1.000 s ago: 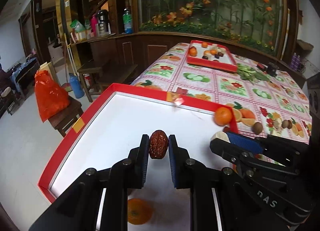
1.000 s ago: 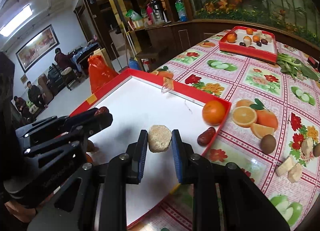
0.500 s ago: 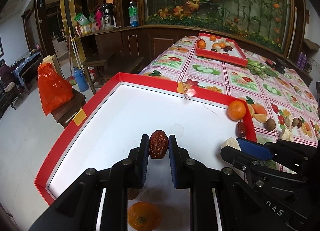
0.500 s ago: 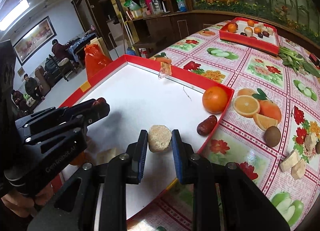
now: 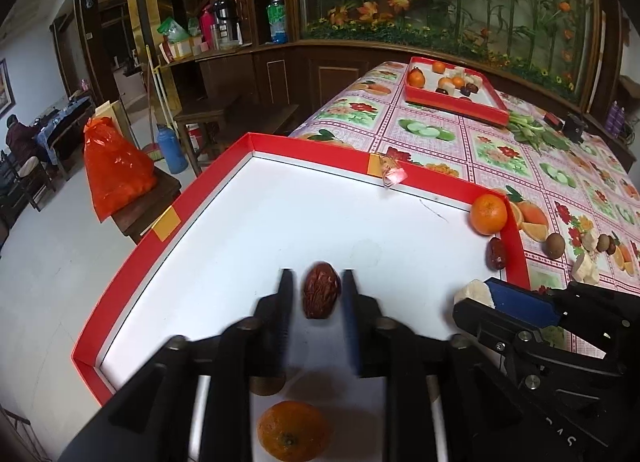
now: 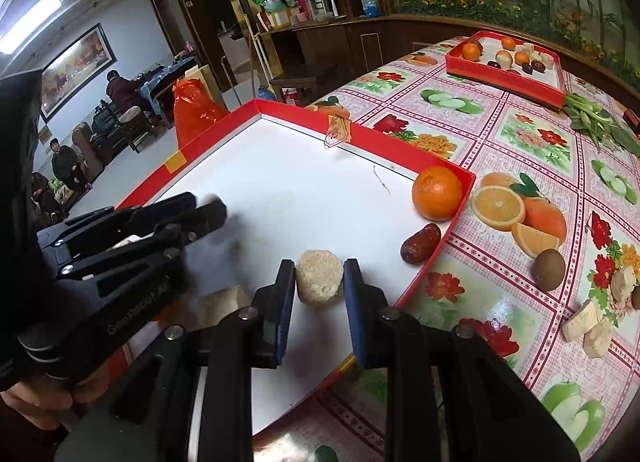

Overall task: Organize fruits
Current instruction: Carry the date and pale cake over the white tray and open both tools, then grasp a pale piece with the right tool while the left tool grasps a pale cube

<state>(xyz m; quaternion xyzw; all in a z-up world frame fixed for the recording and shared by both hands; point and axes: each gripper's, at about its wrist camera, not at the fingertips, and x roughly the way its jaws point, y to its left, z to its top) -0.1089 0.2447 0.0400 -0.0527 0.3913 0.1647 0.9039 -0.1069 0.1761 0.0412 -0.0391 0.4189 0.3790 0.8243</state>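
The red date (image 5: 321, 295) sits between the 2 fingers of the left claw (image 5: 316, 294). Gaps show on both sides, so the claw looks open around it. The date's long side points away from the claw, over the white floor of the red tray (image 5: 168, 217). An orange (image 5: 293, 436) lies under the claw.

In the right view, the pale round chunk (image 6: 319, 282) is squeezed tight by the right claw (image 6: 319, 282), low over the tray. Ahead and to its right, another orange (image 6: 437, 192) and a second date (image 6: 420, 243) rest by the tray wall.
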